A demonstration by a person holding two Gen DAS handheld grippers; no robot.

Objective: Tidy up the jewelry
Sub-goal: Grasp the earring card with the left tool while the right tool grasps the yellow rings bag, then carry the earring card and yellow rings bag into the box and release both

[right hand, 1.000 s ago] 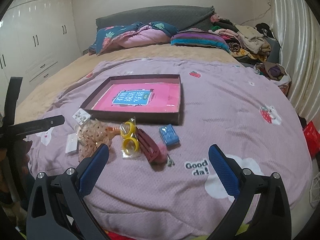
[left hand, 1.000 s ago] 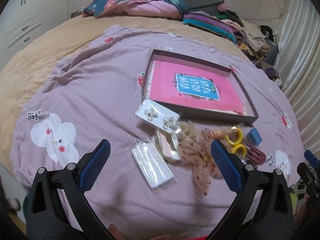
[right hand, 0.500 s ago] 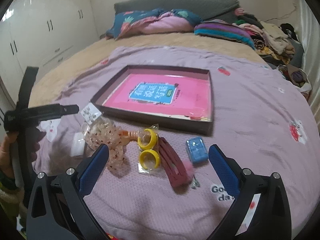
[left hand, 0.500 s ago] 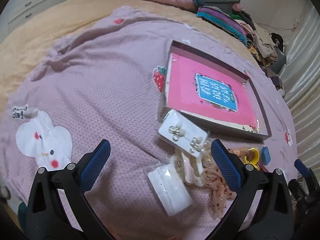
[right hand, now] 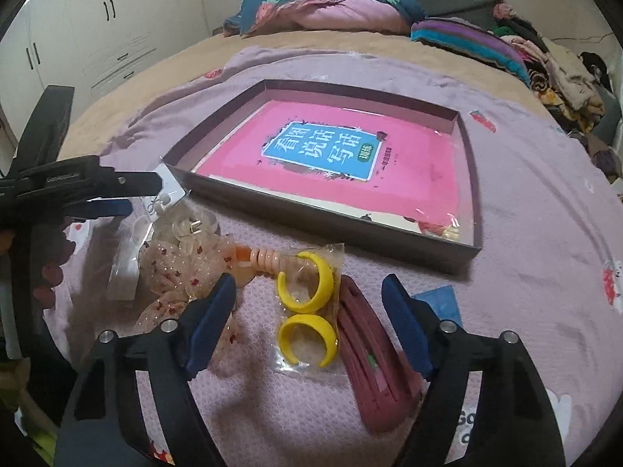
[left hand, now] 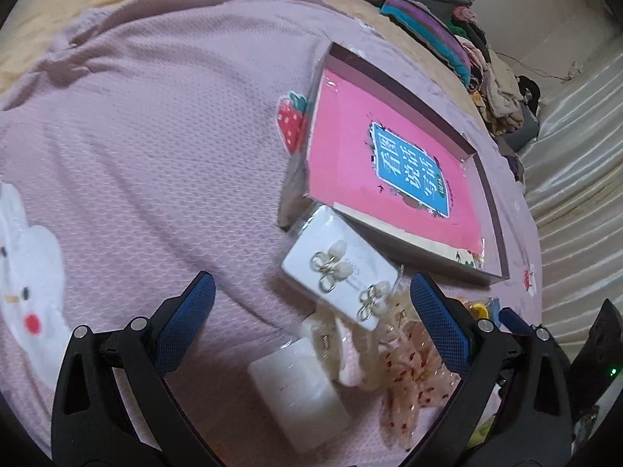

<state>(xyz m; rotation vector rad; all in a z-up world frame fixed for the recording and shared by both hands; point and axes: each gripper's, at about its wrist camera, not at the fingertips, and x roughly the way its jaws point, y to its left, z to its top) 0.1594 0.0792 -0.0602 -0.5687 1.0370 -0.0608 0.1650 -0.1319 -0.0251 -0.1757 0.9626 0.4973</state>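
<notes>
- A purple blanket (right hand: 525,202) covers the bed, and the jewelry lies on it in a small heap.
- A flat brown box (right hand: 473,194) sits on the blanket with a pink book (right hand: 323,151) inside it.
- The right gripper (right hand: 309,311) points down at the heap. Its blue jaws are closing, with a wide gap between them.
- A clear bag with two yellow hoop earrings (right hand: 307,307) lies on the blanket between those jaws. The jaws are not touching it.
- A dark red hair clip (right hand: 373,358) lies right beside the yellow hoops, on their right.
- A small blue packet (right hand: 440,301) peeks out just behind the right jaw.
- A dotted see-through bow (right hand: 175,268) lies to the left of the hoops, next to a peach coil hair tie (right hand: 261,258).
- The left gripper (left hand: 311,323) hangs over the other end of the heap. Its jaws are wide apart and hold nothing.
- A white card with flower earrings (left hand: 338,268) lies just beside the box, between the left jaws but not touched.
- A white packet (left hand: 300,393) lies below the card. It is blurry, so what is inside may be hard to say.
</notes>
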